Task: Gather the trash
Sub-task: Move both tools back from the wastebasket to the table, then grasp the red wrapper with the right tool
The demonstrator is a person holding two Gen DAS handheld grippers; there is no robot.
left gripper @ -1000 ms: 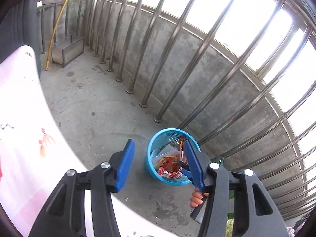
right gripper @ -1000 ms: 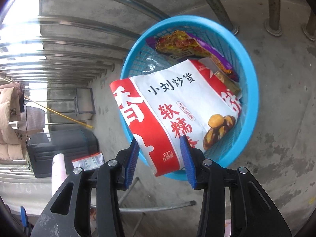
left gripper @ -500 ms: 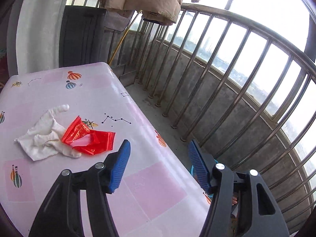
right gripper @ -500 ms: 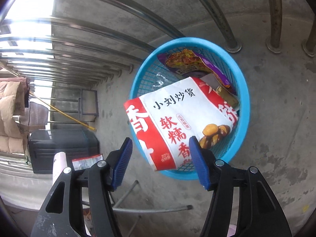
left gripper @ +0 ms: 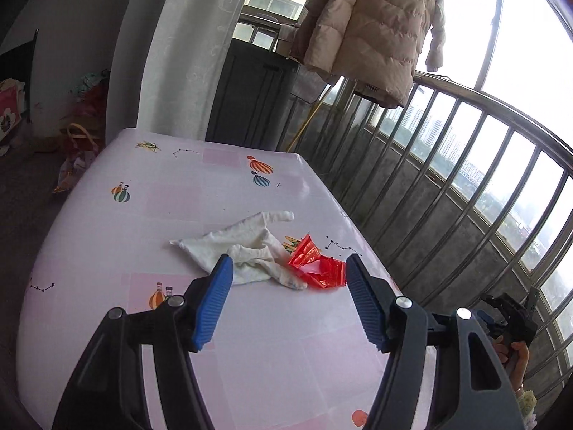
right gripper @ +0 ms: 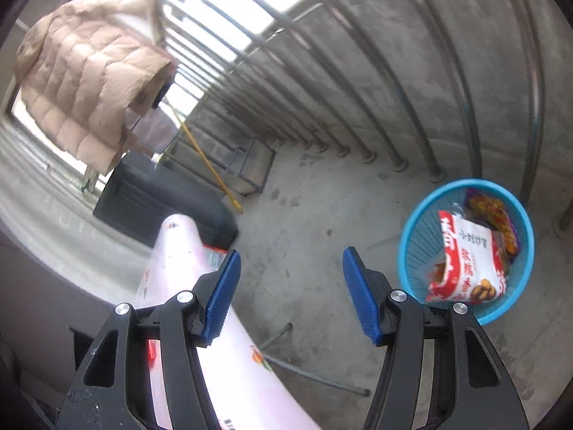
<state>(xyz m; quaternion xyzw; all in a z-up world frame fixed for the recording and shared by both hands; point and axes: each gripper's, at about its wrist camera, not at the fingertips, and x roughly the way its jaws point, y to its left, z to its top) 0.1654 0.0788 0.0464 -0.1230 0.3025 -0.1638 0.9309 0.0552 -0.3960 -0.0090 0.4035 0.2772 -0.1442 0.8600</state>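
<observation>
Blue basket (right gripper: 412,251) holds red-white snack bag (right gripper: 465,261), purple wrapper (right gripper: 492,211).

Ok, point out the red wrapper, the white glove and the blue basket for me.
red wrapper (left gripper: 317,268), left wrist view, on its crumpled middle.
white glove (left gripper: 247,245), left wrist view, on its palm.
blue basket (right gripper: 415,229), right wrist view, on its left rim.

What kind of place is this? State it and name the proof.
Probably a high-rise apartment balcony: metal railing bars on a concrete parapet with city buildings beyond, a puffer coat hung to air, and a bare concrete floor holding a blue trash basket.
</observation>
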